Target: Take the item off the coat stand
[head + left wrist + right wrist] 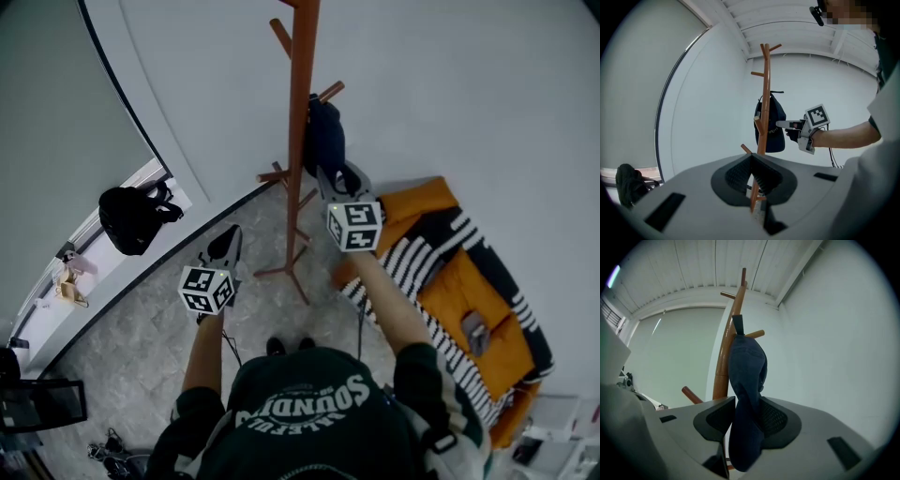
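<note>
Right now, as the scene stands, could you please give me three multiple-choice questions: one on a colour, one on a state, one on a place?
1. What colour is the item hanging on the coat stand?
A) dark blue B) red C) white
2. How is the right gripper?
A) open and empty B) shut on the item C) shut on the coat stand
3. Where is the black backpack?
A) on the coat stand B) in the right gripper C) on the window ledge

1 A: both gripper views show dark blue cloth.
2 B: its jaws pinch the cloth.
3 C: it sits there, at the head view's left.
</note>
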{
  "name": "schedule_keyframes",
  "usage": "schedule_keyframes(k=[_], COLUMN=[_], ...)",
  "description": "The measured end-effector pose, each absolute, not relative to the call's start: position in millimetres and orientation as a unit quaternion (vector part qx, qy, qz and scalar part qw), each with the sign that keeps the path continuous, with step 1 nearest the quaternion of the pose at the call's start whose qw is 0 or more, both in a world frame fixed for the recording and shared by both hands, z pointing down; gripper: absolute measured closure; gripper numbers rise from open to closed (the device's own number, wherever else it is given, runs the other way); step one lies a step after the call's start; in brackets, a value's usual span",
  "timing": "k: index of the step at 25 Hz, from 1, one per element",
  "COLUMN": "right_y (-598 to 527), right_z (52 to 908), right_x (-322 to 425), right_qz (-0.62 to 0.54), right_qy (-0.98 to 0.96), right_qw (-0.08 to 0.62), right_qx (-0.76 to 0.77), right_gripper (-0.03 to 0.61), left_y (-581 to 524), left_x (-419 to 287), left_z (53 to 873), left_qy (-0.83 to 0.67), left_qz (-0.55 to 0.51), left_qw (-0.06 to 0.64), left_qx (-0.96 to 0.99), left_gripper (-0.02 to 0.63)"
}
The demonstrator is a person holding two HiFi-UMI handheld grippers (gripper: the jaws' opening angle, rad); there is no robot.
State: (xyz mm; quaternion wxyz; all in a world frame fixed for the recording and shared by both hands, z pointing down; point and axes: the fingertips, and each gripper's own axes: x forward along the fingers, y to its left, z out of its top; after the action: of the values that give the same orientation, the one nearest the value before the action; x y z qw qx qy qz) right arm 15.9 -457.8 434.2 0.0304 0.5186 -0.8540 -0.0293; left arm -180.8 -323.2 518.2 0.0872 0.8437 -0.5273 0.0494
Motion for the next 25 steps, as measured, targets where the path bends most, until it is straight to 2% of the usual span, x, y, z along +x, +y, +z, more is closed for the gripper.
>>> schedule_keyframes(k=[25], right_y=[-471.3], right_z=[383.5], right_x=[72.3], right_qz=[-0.069], right_qy=[-0.821], right_qw=[-0.01], right_qx=[0.566], right_gripper=[0.428], left_y=[-337.6], left_x=[-158.3], left_z=[516.4], left_qy=[-0.501], left_qz=[0.052], left_qw=[0.084], left_qx=[0.86], left_gripper=[0.614])
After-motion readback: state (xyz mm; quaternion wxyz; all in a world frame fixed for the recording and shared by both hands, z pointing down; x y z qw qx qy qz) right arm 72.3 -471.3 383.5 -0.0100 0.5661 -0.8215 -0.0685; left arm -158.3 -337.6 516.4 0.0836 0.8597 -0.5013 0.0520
